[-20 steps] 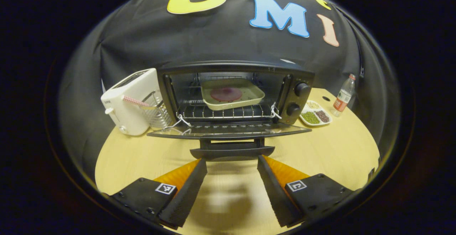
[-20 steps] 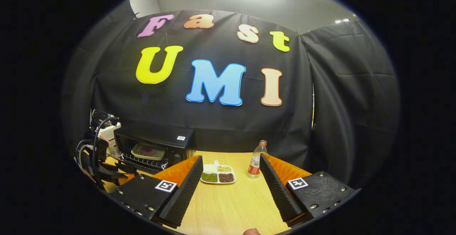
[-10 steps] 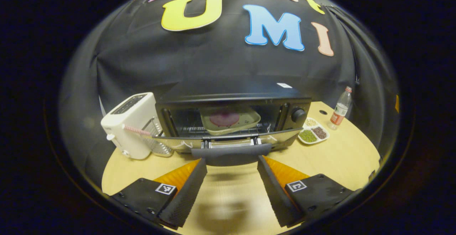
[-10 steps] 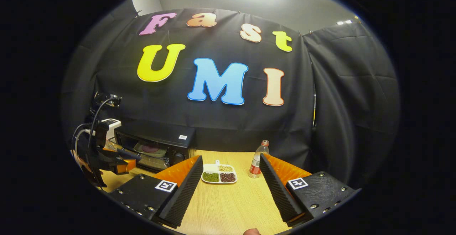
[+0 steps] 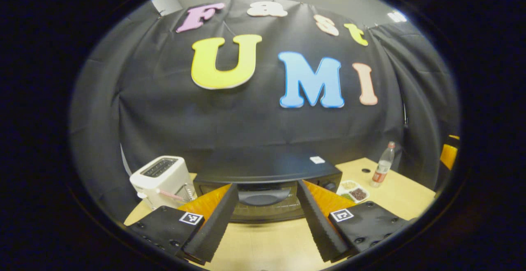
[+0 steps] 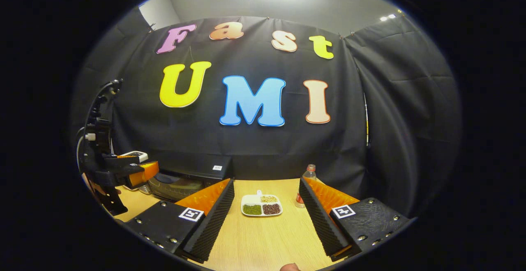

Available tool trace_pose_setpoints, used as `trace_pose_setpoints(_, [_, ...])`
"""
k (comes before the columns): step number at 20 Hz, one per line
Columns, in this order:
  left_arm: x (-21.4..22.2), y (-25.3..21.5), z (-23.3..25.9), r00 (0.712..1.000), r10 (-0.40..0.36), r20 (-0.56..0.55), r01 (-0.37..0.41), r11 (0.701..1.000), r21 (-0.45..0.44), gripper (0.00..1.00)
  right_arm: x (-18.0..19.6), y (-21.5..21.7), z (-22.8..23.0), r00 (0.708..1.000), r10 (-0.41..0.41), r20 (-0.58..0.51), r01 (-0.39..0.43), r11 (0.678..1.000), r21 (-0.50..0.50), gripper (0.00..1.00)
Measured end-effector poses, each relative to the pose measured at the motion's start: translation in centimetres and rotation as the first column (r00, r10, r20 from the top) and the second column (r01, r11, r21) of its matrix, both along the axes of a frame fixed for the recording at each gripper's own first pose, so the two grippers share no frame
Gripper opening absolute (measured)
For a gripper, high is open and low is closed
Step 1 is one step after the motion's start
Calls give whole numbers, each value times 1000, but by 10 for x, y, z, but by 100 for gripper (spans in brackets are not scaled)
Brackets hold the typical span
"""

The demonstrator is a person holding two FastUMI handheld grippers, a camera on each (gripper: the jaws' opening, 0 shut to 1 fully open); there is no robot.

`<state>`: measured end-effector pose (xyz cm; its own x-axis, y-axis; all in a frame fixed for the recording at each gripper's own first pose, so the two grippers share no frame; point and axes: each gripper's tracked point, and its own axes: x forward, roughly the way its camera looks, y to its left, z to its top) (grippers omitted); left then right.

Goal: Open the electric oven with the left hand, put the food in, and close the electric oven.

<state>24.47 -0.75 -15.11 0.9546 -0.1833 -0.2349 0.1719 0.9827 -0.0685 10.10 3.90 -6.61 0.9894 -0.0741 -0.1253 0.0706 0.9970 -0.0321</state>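
Where toaster [image 5: 158, 178] flanks oven [image 5: 267, 174].

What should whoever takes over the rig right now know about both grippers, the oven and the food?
Left gripper: open, holding nothing, in front of the electric oven, door handle between its fingers, contact unclear.
Right gripper: open, empty, over the table, pointing at the sectioned snack dish and bottle.
Oven door looks shut or nearly so. The food cannot be seen through the door.
Toaster stands beside the oven.
Left: confirm the door is fully shut, then withdraw the left gripper.
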Motion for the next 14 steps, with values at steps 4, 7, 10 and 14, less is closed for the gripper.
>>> trace_pose_setpoints(4, [-57,-11,56,997,43,69,-42,999,-17,100,-18,-12,33,995,87,57,-89,996,23,98])
trace_pose_setpoints(7, [-106,-20,82,991,95,90,-93,995,-31,100,-38,-30,50,986,141,93,-144,989,20,97])
trace_pose_setpoints(10, [-155,-24,107,981,140,133,-139,990,-18,100,-61,-50,65,973,175,148,-177,984,-2,98])
trace_pose_setpoints(14, [-208,-22,128,970,189,151,-186,982,-31,100,-81,-72,61,978,165,128,-166,986,-4,97])
